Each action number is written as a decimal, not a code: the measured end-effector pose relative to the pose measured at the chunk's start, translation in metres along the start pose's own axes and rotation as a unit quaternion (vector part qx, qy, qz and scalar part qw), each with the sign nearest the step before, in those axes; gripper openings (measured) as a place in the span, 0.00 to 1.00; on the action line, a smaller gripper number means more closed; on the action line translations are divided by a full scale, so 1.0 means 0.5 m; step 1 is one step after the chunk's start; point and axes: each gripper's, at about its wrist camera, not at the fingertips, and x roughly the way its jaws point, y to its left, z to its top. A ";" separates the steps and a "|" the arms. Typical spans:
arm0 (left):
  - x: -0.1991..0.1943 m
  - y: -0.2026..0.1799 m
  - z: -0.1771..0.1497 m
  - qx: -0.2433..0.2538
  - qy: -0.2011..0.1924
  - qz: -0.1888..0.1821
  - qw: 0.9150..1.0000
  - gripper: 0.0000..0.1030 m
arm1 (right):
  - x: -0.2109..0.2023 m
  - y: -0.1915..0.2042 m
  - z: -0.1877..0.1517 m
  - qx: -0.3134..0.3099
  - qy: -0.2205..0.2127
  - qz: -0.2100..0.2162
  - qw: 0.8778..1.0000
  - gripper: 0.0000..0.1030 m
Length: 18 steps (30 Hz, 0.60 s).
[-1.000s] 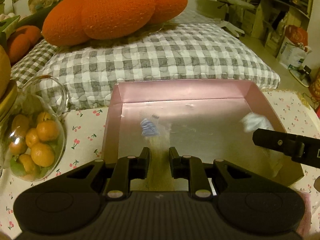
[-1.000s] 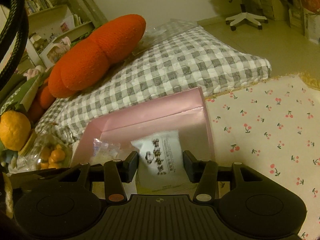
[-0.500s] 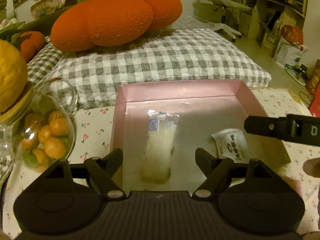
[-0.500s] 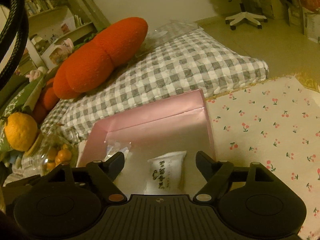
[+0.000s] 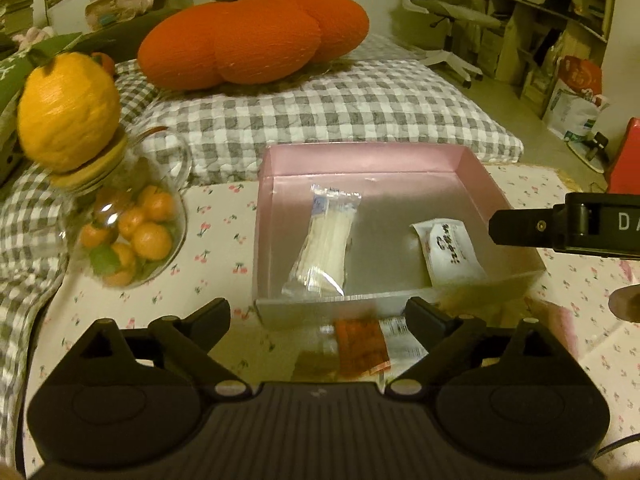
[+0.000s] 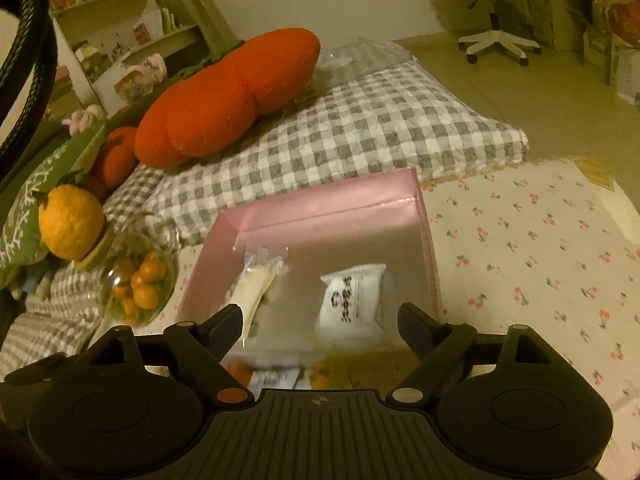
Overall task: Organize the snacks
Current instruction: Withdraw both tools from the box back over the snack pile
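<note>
A pink box (image 5: 364, 156) (image 6: 320, 208) sits on the cherry-print cloth. Inside lie a clear packet of pale sticks (image 5: 324, 240) (image 6: 256, 284) on the left and a white packet with black print (image 5: 450, 252) (image 6: 352, 296) on the right. More snack packets, one orange (image 5: 360, 344), lie in front of the box, also glimpsed in the right wrist view (image 6: 276, 378). My left gripper (image 5: 320, 312) is open and empty, in front of the box's near wall. My right gripper (image 6: 320, 316) is open and empty above the box's near edge; one of its fingers (image 5: 520, 232) shows in the left wrist view.
A glass jar of small oranges (image 5: 128, 232) (image 6: 140, 284) with a big orange on its lid (image 5: 68, 112) stands left of the box. A grey checked cushion (image 5: 340, 112) and an orange pumpkin pillow (image 5: 248, 40) lie behind it. Cherry-print cloth (image 6: 540, 248) extends to the right.
Both grippers opened, dropped their packets into the box, and pulled back and up. The packets in front of the box have come into view.
</note>
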 end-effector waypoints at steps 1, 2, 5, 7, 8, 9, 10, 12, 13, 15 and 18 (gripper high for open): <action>-0.007 0.001 -0.005 -0.001 0.001 -0.001 1.000 0.92 | -0.006 0.003 -0.004 -0.002 0.002 -0.001 1.000 0.84; -0.014 0.002 -0.009 -0.002 0.001 -0.001 1.000 0.92 | -0.014 0.006 -0.007 -0.006 0.005 -0.002 1.000 0.84; -0.033 0.002 -0.025 0.000 0.005 0.000 1.000 0.94 | -0.035 0.018 -0.019 -0.018 0.011 -0.005 1.000 0.85; -0.043 0.003 -0.035 0.002 0.008 0.001 1.000 0.94 | -0.049 0.026 -0.029 -0.028 0.015 -0.009 0.999 0.88; -0.049 0.004 -0.041 0.002 0.010 0.002 1.000 0.94 | -0.055 0.030 -0.033 -0.031 0.017 -0.011 0.999 0.89; -0.054 0.005 -0.047 0.002 0.010 0.001 1.000 0.95 | -0.061 0.033 -0.039 -0.034 0.018 -0.012 0.999 0.89; -0.060 0.007 -0.053 0.000 0.010 0.001 1.000 0.95 | -0.067 0.035 -0.044 -0.037 0.020 -0.012 0.999 0.89; -0.068 0.012 -0.065 -0.004 0.013 -0.001 1.000 0.96 | -0.075 0.039 -0.054 -0.040 0.024 -0.010 0.999 0.89; -0.072 0.014 -0.071 -0.005 0.014 -0.003 1.000 0.96 | -0.078 0.041 -0.060 -0.041 0.026 -0.008 0.999 0.89; -0.075 0.020 -0.083 -0.008 0.016 -0.007 1.000 0.96 | -0.081 0.042 -0.073 -0.044 0.029 -0.004 0.999 0.89; -0.078 0.030 -0.098 -0.011 0.013 -0.014 1.000 0.96 | -0.082 0.046 -0.095 -0.054 0.030 0.003 0.998 0.89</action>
